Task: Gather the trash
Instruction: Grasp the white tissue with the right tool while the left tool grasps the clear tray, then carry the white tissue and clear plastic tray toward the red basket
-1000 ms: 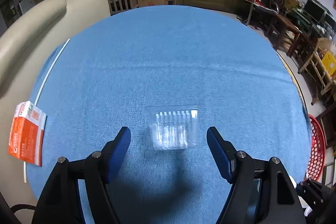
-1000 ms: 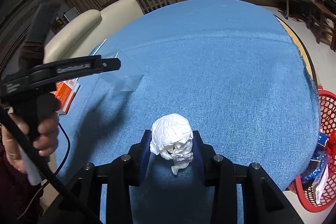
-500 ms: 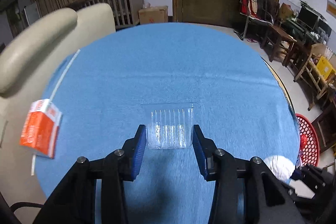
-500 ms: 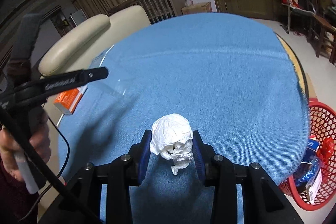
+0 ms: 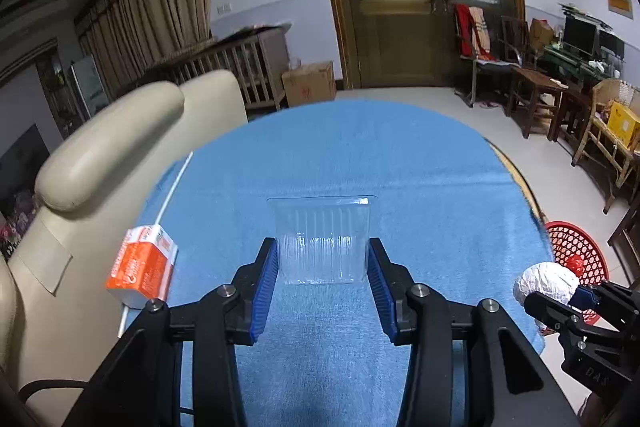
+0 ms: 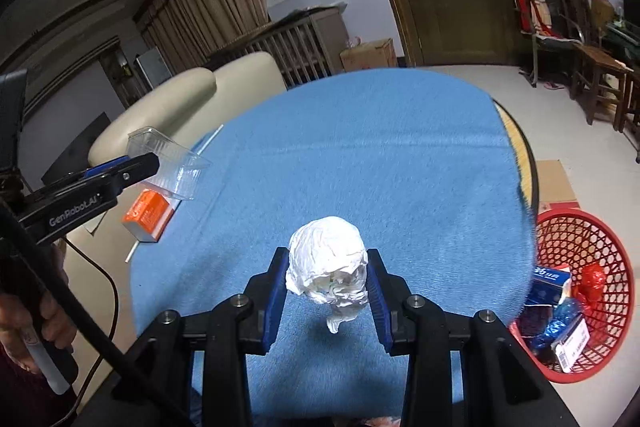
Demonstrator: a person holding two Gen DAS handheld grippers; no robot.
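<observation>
My left gripper is shut on a clear ribbed plastic tray and holds it above the blue table. The tray also shows in the right wrist view, lifted off the cloth. My right gripper is shut on a crumpled white paper ball, held above the table's near edge. The ball also shows in the left wrist view. An orange and white carton lies at the table's left edge. A red mesh basket with trash in it stands on the floor at the right.
A white straw lies along the table's left edge. A cream sofa stands left of the table. Wooden chairs and a door are farther off. A flat cardboard piece lies on the floor by the basket.
My left gripper closed on the clear tray and lifted it off the table. My right gripper rose with the paper ball, bringing the red basket more into view.
</observation>
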